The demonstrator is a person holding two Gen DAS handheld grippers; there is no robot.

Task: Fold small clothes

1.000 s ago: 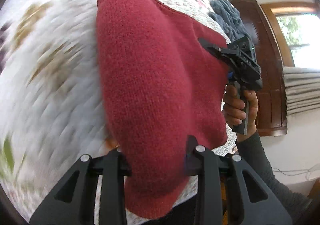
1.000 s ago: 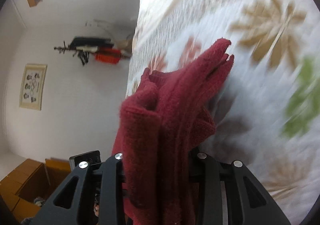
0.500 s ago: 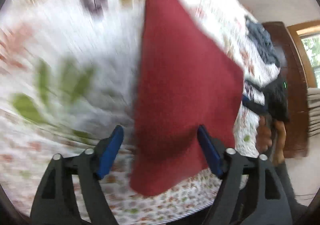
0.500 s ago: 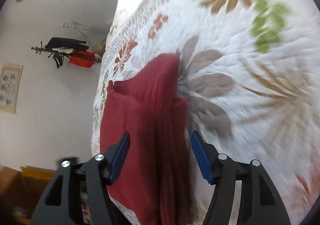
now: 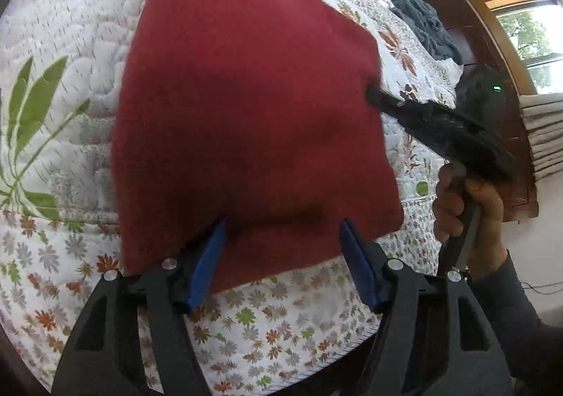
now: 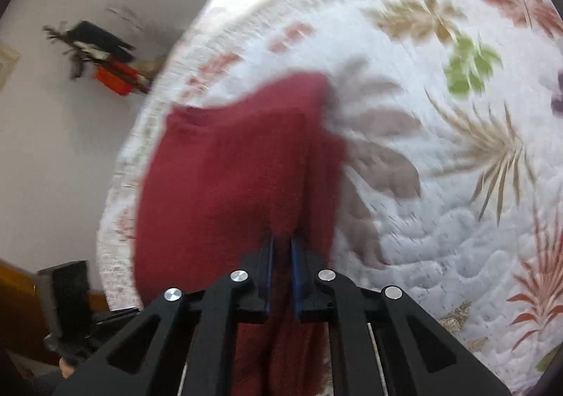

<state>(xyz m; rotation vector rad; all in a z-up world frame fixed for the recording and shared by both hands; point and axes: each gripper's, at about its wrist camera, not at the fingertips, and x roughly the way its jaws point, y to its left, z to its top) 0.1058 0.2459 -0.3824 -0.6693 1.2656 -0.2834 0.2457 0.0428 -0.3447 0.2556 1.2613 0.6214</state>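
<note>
Quilted white bedspread (image 5: 70, 86) with leaf and flower prints covers the bed and fills most of both views. On it we list 1 dark red knitted garment (image 5: 246, 107), spread near the bed's edge; from the right wrist view the garment (image 6: 225, 178) shows a fold line along its length. Next we note a blue-grey cloth (image 5: 422, 19) heaped far up the bed by a dark wooden headboard (image 5: 468, 40). The left hand-held gripper (image 5: 281, 248) has its 2 blue-padded jaws spread wide at the garment's near hem, clamping nothing. The right hand-held gripper (image 6: 280, 255) is pinched closed on the garment's edge, gripped by a hand (image 5: 468, 209).
</note>
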